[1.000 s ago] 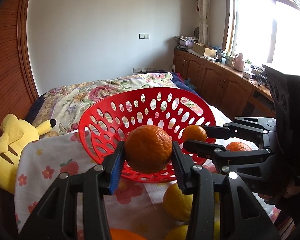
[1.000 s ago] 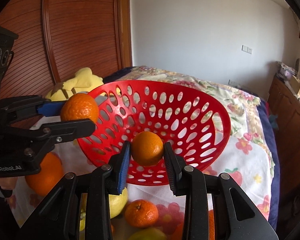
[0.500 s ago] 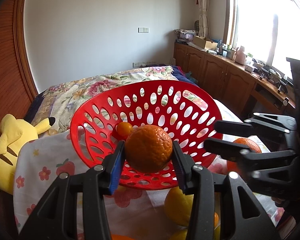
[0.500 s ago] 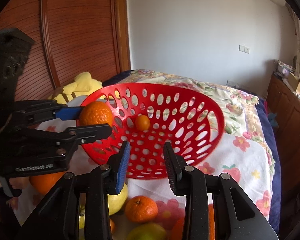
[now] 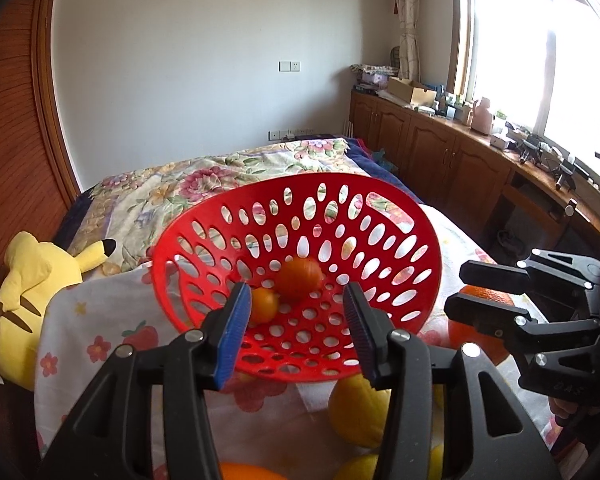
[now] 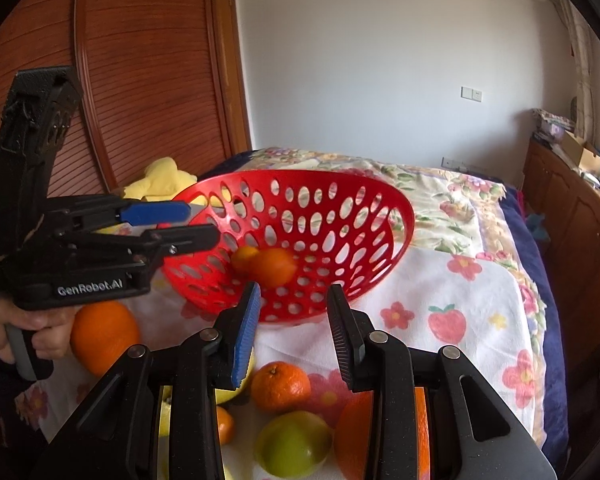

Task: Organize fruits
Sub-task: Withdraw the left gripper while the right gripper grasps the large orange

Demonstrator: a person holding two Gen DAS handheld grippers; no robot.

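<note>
A red perforated basket [image 5: 380,186] [image 6: 300,174] stands tilted on a flowered cloth. Inside it lie a large orange [image 5: 300,276] [image 6: 274,266] and, touching it, a small orange [image 5: 262,306] [image 6: 242,258]. My left gripper [image 5: 296,300] [image 6: 200,224] hangs at the basket's near rim; its jaws are opening and nothing is between them. My right gripper [image 6: 295,292] [image 5: 458,290] is just in front of the basket, jaws apart and empty. Loose fruit lies below it: a mandarin [image 6: 280,386], a green-yellow fruit [image 6: 292,444] and a big orange [image 6: 104,334].
A yellow plush toy [image 5: 28,292] lies left of the basket against a wooden wardrobe [image 6: 140,80]. A person's hand [image 6: 20,332] grips the left tool. Wooden cabinets [image 5: 440,152] run along the right wall. A yellow fruit [image 5: 356,412] lies under the basket's near edge.
My left gripper has let go of the large orange, which now lies in the basket beside the small one. My right gripper released the small orange earlier and has drawn back from the basket.
</note>
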